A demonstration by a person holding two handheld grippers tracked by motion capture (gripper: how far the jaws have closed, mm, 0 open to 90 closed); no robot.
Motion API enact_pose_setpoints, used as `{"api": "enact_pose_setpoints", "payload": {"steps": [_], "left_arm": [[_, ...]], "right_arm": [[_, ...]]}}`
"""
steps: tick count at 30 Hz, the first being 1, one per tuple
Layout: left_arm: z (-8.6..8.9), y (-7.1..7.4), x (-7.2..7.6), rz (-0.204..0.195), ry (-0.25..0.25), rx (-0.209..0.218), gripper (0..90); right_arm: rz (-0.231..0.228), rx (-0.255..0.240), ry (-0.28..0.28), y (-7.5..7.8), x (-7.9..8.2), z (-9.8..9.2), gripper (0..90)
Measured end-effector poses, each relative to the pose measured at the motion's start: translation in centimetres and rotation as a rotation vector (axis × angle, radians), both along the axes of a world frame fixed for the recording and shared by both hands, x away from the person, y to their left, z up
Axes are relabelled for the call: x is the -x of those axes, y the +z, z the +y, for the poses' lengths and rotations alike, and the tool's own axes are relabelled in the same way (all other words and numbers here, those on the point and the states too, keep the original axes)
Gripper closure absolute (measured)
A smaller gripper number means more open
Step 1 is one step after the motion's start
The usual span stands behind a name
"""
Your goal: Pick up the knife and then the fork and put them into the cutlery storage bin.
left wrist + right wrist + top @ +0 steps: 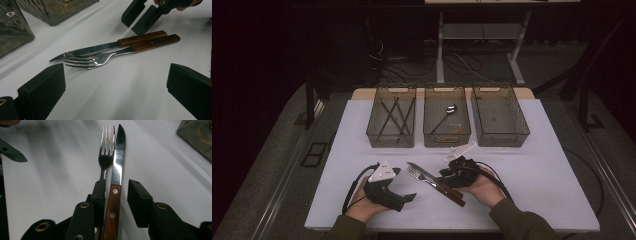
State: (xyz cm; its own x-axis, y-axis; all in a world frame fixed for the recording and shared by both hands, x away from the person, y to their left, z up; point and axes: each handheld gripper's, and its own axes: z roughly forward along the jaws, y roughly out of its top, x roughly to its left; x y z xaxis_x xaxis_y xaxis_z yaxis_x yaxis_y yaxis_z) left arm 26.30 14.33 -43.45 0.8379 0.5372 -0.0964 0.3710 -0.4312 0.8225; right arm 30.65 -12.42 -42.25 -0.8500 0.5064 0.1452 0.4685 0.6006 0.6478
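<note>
Right gripper (116,202) jaws astride wooden-handled steel knife (117,182), not yet pressing, wooden-handled steel fork (106,152) alongside on white table (532,170), left gripper (115,85) jaws wide open, empty.

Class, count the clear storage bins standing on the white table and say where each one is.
3, in a row along the table's far edge: the left bin holds thin dark sticks, the middle bin holds a spoon-like utensil, the right bin looks empty. None seems hidden.

Dim room, grey floor (272,165), cables (462,62)
</note>
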Motion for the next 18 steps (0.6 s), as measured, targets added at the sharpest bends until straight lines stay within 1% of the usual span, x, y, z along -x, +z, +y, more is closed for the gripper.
{"api": "enact_pose_setpoints", "payload": {"steps": [5,10,12,13,18], "left_arm": [[0.0,0.0,0.0,0.001,0.000,0.001,1.0],[0.0,0.0,0.0,0.002,-0.005,-0.003,1.1],[0.0,0.0,0.0,0.001,-0.006,-0.004,1.2],[0.0,0.0,0.0,0.001,-0.006,-0.004,1.2],[0.0,-0.1,0.0,0.002,-0.004,-0.006,1.3]], "right_arm": [[0.005,0.025,0.001,-0.4,-0.3,0.9,68.5],[-0.003,0.062,0.003,-0.9,-0.3,1.2,69.7],[0.000,0.071,0.006,-1.0,-0.2,1.3,70.6],[-0.009,0.081,0.016,-1.1,-0.3,1.3,71.6],[-0.001,0.086,0.016,-1.1,-0.3,1.3,72.1]]}}
